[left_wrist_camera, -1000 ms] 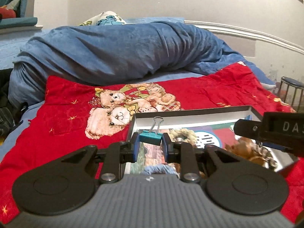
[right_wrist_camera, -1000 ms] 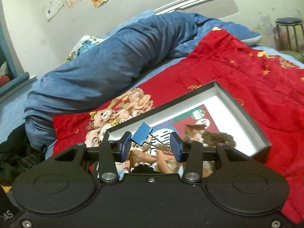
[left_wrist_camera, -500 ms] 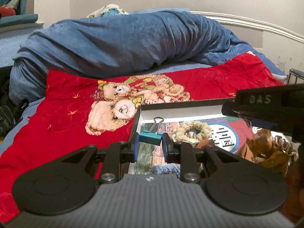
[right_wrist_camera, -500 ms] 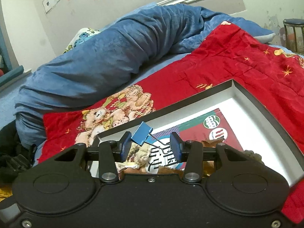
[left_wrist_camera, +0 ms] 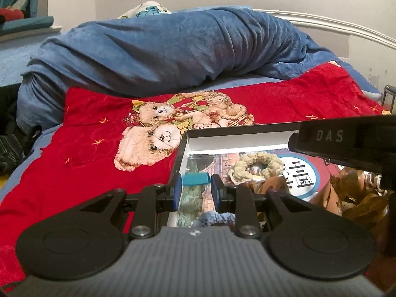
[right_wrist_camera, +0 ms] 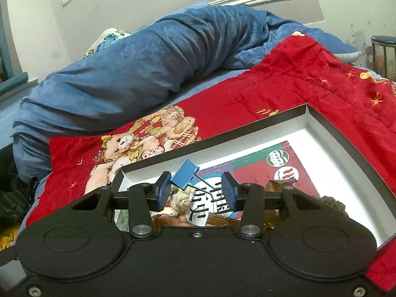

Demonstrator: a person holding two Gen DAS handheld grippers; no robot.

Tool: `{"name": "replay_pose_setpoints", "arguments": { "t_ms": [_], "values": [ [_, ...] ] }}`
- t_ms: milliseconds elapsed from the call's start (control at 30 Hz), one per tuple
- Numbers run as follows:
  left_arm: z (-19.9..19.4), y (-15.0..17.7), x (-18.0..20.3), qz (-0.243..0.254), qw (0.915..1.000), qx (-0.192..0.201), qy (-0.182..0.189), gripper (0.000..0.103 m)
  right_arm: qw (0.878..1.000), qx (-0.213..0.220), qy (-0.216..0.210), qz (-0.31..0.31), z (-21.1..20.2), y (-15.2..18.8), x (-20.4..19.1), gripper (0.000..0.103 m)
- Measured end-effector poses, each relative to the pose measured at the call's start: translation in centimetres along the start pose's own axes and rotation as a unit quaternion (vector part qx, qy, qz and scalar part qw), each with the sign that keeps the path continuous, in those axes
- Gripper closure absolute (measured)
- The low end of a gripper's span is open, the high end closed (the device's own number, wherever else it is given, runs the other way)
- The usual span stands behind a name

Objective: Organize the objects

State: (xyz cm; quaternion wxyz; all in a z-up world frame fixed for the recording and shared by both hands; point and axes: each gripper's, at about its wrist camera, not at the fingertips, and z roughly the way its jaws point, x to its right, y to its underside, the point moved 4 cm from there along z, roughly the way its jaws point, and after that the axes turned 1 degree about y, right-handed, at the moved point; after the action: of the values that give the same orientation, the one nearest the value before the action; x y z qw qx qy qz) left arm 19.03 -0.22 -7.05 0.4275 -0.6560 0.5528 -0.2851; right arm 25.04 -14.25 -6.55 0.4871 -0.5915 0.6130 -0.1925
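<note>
A shallow black box with white inside [left_wrist_camera: 237, 139] [right_wrist_camera: 329, 133] lies on the red bedspread. It holds a printed card, a cream scrunchie [left_wrist_camera: 257, 167], a blue scrunchie [left_wrist_camera: 215, 219] and brown crumpled items [left_wrist_camera: 351, 193]. My left gripper [left_wrist_camera: 195, 188] is shut on a teal binder clip [left_wrist_camera: 194, 179], low over the box's near left corner. My right gripper [right_wrist_camera: 196, 190] is shut on a blue binder clip [right_wrist_camera: 185, 174], gripped by its wire handles, above the box. The right gripper's body [left_wrist_camera: 346, 143] crosses the left wrist view at right.
The red teddy-bear bedspread [left_wrist_camera: 99, 143] covers the bed. A rolled blue blanket [left_wrist_camera: 160, 54] lies along the back by the wall. Dark clothes [left_wrist_camera: 10, 143] sit at the left edge. A metal stool [right_wrist_camera: 382, 49] stands at the far right.
Both grippers moved forward and lower over the box, each still holding its clip. The teal clip's wire handles, upright earlier, no longer show. The right gripper's body now fills more of the left view.
</note>
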Motion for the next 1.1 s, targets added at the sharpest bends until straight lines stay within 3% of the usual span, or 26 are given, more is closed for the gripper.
{"name": "replay_pose_setpoints", "arguments": {
  "t_ms": [33,100,233,300,400,533,600,800,933,1033,1100],
  "values": [
    [0.0,0.0,0.0,-0.001,1.0000,0.001,0.000,0.069,1.000,0.001,-0.003,0.006,-0.1,-0.1,0.1,0.059],
    [0.0,0.1,0.1,0.002,1.0000,0.005,-0.004,0.048,1.000,0.006,-0.009,0.019,-0.5,-0.3,0.5,0.058],
    [-0.6,0.0,0.1,-0.004,0.9998,0.020,-0.003,0.023,0.999,0.023,-0.016,0.044,-1.9,-1.0,1.3,0.052],
    [-1.3,-0.1,0.1,-0.005,0.9997,0.025,0.003,0.017,0.998,0.035,-0.013,0.044,-3.7,-1.3,1.6,0.040],
    [-2.5,-0.1,0.3,0.003,0.9996,0.023,0.013,0.014,0.999,0.050,-0.010,0.015,-6.8,-1.7,1.5,0.020],
    [-4.6,-0.8,0.9,0.024,0.9992,0.000,0.031,0.013,0.998,0.047,0.018,-0.022,-11.2,-2.7,1.6,0.012],
    [-6.1,-1.3,0.9,0.029,0.9986,-0.007,0.045,0.011,0.999,0.040,0.012,-0.016,-13.4,-3.3,1.8,0.000],
    [-9.4,-1.5,-0.4,0.027,0.9948,-0.060,0.079,0.010,0.999,0.019,0.034,0.023,-17.9,-3.5,2.7,0.000],
    [-11.4,-0.9,-1.6,0.006,0.9932,-0.084,0.080,0.003,0.998,0.001,0.069,-0.011,-20.5,-2.0,3.1,0.000],
    [-12.9,-0.6,-1.7,0.030,0.9917,-0.090,0.088,0.002,0.993,-0.016,0.113,-0.042,-22.4,-0.3,3.2,0.000],
    [-14.0,-0.4,-1.5,0.057,0.9911,-0.081,0.090,0.000,0.992,-0.024,0.119,-0.040,-23.6,1.1,3.2,0.000]
  ]
}}
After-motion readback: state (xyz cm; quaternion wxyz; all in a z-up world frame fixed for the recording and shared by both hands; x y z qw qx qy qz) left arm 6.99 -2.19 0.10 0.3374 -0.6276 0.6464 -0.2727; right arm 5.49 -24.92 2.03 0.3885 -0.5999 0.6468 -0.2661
